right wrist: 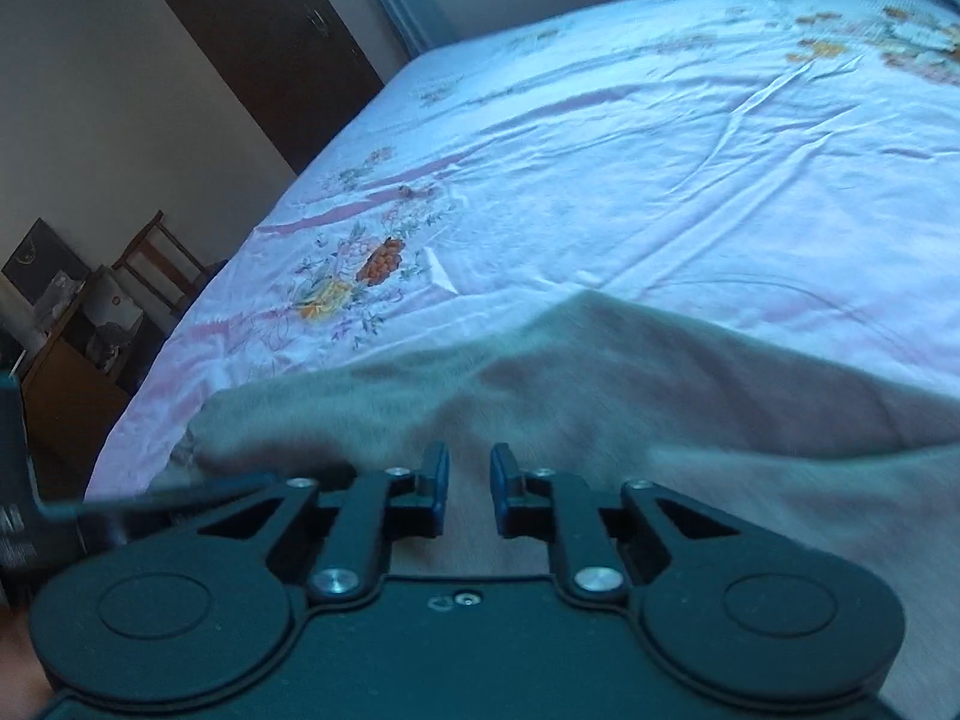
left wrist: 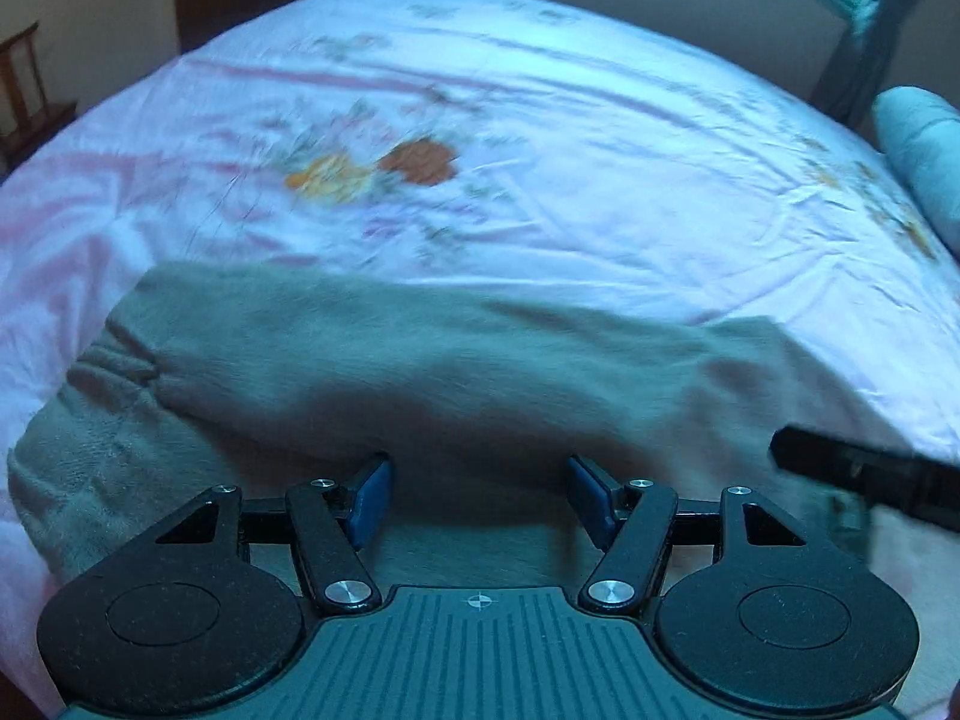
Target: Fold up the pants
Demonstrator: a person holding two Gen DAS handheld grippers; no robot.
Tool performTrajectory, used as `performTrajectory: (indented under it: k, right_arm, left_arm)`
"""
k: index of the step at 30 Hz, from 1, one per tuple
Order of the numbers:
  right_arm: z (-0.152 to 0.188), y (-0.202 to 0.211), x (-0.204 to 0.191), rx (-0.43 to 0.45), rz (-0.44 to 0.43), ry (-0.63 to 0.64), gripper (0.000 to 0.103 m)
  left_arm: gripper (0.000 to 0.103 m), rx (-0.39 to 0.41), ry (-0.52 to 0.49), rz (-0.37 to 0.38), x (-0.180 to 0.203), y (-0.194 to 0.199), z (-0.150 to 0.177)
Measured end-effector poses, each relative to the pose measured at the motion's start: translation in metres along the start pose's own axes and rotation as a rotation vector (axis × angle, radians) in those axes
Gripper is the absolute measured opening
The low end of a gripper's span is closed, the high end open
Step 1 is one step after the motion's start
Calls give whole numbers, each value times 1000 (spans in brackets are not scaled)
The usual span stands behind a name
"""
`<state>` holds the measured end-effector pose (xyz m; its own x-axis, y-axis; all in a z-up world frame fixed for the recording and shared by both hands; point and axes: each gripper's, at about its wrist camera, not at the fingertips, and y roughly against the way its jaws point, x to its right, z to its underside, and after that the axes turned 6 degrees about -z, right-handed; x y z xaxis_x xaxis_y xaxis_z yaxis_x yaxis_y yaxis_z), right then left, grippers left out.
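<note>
Across the left wrist view, grey pants [left wrist: 372, 372] lie spread on the near part of a bed [left wrist: 540, 222] with a pale floral sheet; the left gripper [left wrist: 480, 495] hangs just above the fabric with its blue pads [left wrist: 369, 501] set wide apart, released and holding nothing; the pants run from a gathered, wrinkled end at the left to the right edge, where a black part of the right gripper [left wrist: 870, 474] pokes in; a teal pillow [left wrist: 918, 144] sits at the far right. From the right wrist view, the right gripper [right wrist: 470, 489] sits low over the pants [right wrist: 660, 396]; its pads [right wrist: 503, 480] stand a narrow gap apart with cloth seen behind the gap, so whether it pinches anything cannot be told; the sheet [right wrist: 600, 168] stretches beyond, with a wooden chair [right wrist: 162, 264] at the left.
</note>
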<state>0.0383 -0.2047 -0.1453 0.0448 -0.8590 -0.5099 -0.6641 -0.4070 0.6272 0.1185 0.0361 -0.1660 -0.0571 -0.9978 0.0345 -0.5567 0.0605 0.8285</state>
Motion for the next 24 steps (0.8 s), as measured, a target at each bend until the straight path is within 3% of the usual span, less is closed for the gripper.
performTrajectory:
  k: [3, 5, 7, 12, 13, 15, 17, 19, 24]
  right_arm:
    - [-11, -22, -3, -27, 8, 13, 4]
    - [-17, -35, -2, -39, 34, 18, 4]
    - [-23, -44, 7, -46, 99, 9, 4]
    - [-30, -40, 25, -1, 189, -35, 0]
    - [-30, -35, 23, 12, 194, -18, 5]
    - [-28, -20, 19, 27, 152, -11, 5]
    - [-23, -1, 15, 44, 112, -10, 8]
    - [-14, 18, 11, 47, 87, 12, 9]
    - [20, 48, 13, 10, 99, 28, 9]
  left_arm:
    - [53, 1, 45, -33, -23, -11, -2]
    - [30, -12, 93, -29, -40, -16, -4]
    - [16, -15, 115, -39, -51, -17, -4]
    - [15, 11, 129, -30, -56, 2, -1]
    - [16, 25, 124, -25, -55, 10, 0]
    - [23, 54, 127, -3, -58, 28, 3]
    - [58, 72, 156, -9, -66, 46, 11]
    - [74, 101, 183, -25, -76, 63, 21]
    - [75, 59, 235, -70, -102, 74, 50]
